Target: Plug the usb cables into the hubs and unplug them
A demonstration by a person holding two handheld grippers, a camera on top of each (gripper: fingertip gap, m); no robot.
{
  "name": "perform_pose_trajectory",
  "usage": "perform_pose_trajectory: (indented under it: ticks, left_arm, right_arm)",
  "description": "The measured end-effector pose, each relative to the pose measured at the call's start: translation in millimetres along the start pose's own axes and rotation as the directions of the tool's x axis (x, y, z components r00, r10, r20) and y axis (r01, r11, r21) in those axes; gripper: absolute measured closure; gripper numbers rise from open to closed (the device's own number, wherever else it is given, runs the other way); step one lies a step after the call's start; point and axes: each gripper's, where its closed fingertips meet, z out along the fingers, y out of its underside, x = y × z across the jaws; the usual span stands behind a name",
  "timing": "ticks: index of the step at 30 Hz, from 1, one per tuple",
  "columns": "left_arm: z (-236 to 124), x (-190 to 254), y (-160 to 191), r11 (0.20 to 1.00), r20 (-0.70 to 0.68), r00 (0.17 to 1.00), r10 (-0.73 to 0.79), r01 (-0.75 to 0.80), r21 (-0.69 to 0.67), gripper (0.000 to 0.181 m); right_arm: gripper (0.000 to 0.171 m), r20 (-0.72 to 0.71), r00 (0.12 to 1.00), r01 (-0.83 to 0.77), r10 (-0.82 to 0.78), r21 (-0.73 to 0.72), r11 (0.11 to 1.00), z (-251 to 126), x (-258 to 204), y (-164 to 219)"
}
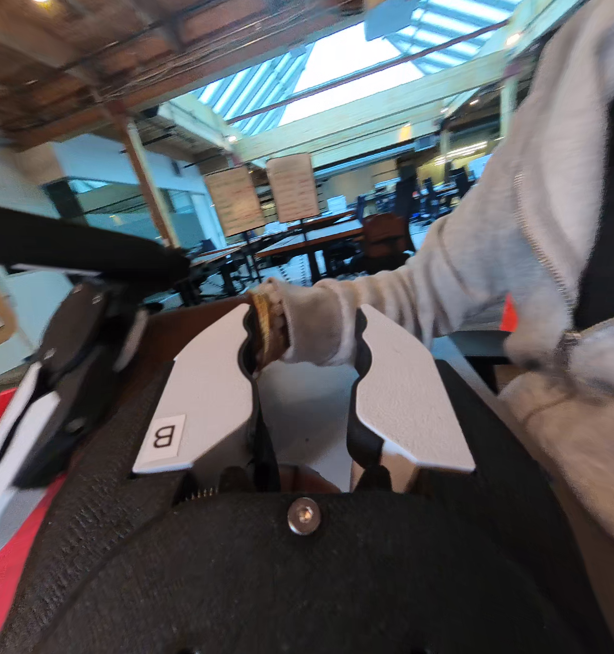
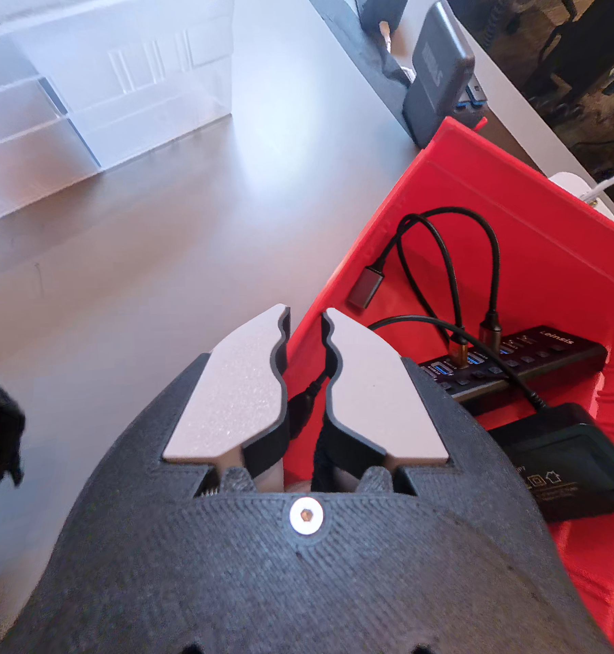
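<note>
Skylights and timber beams run over an open office of long desks, and the left gripper (image 1: 303,339) points up toward them, tilted away from the work, its jaws apart and holding nothing. A person's grey sleeve (image 1: 422,293) crosses just beyond its fingertips. Down on the grey table (image 2: 157,247) a red tray (image 2: 546,254) holds a long black USB hub (image 2: 532,364) with two black cables (image 2: 447,254) plugged into its top ports, their loops arching toward the tray's far wall. A loose grey connector (image 2: 364,290) lies beside them, and a black power brick (image 2: 560,470) sits near the hub. The right gripper (image 2: 305,339) hovers at the tray's near edge, jaws narrowly apart, with a black cable plug (image 2: 303,400) between them; whether they pinch it I cannot tell.
</note>
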Motion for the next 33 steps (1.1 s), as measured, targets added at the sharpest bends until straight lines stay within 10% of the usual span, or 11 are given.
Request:
perform_pose_trajectory:
  ticks: [25,33]
  left_arm:
    - [2,21,-22,0.994,-0.04,0.994,0.102,-0.101,0.03,0.129]
    - [-54,-2,-121,0.98,0.279,0.96,0.004,-0.06,0.191,0.128]
  right_arm:
    - [0.142,0.379,0.908,-0.238,0.177,0.119,0.964,81,-127,-113]
    - [0.119,0.409,0.908,-0.353,0.096,0.619,0.701,8,-111,-152]
